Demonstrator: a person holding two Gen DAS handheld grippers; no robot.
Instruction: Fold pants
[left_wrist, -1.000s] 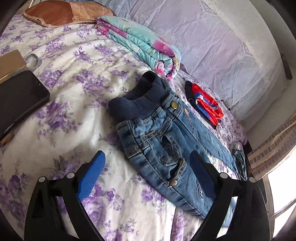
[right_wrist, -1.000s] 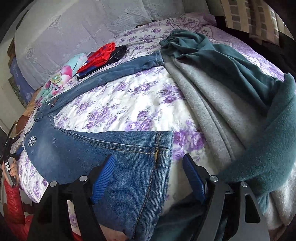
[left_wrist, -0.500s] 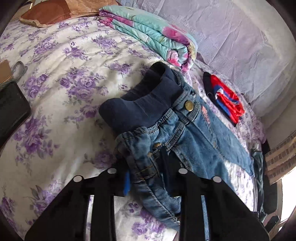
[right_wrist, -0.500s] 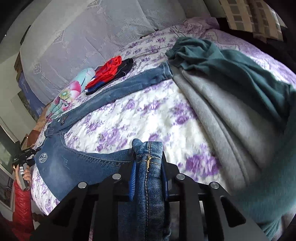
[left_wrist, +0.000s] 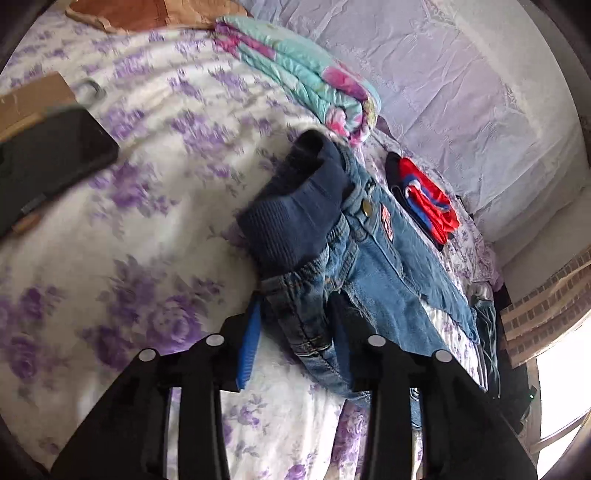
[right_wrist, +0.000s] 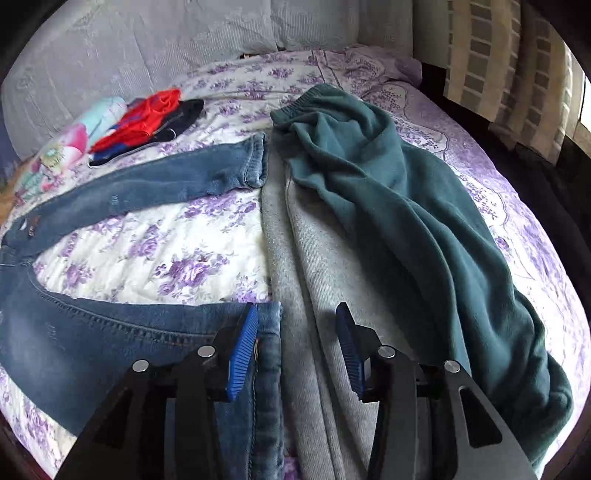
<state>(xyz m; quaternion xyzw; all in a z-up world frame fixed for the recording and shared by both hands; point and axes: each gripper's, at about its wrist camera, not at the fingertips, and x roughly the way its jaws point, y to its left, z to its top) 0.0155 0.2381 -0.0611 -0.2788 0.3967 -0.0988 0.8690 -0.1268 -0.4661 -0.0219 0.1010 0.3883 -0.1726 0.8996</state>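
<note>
Left wrist view: left gripper (left_wrist: 297, 334) sits at the waist end of the jeans (left_wrist: 373, 266). Half a second ago its fingers were pinched tight on the bunched waistband; the jaws have just been opening, and now stand partly spread. A fold of denim is still between the fingers (left_wrist: 248, 341); can't tell if the pads press on it, looks slack. The dark ribbed waistband (left_wrist: 295, 218) stands up in a hump just beyond the fingertips. Camera has pulled back since the pinch frame: the phone (left_wrist: 51, 162) and cardboard box (left_wrist: 33, 99) are back in view at left. Folded floral blanket (left_wrist: 303, 77) and the red and blue garment (left_wrist: 424, 199) lie beyond the jeans on the bedspread (left_wrist: 122, 236).

Right wrist view: right gripper (right_wrist: 299, 350) was clamped on the leg hem half a second ago; its jaws have just been opening and are spread now. The left finger (right_wrist: 242, 356) rests against the hem edge of the near jeans leg (right_wrist: 92, 350), the right one is over the grey blanket (right_wrist: 325, 266), apart from the denim. The hem lies flat on the bed again, not lifted. The far leg stretches across the bed to the teal pants (right_wrist: 406, 206), its cuff just beside them.
</note>
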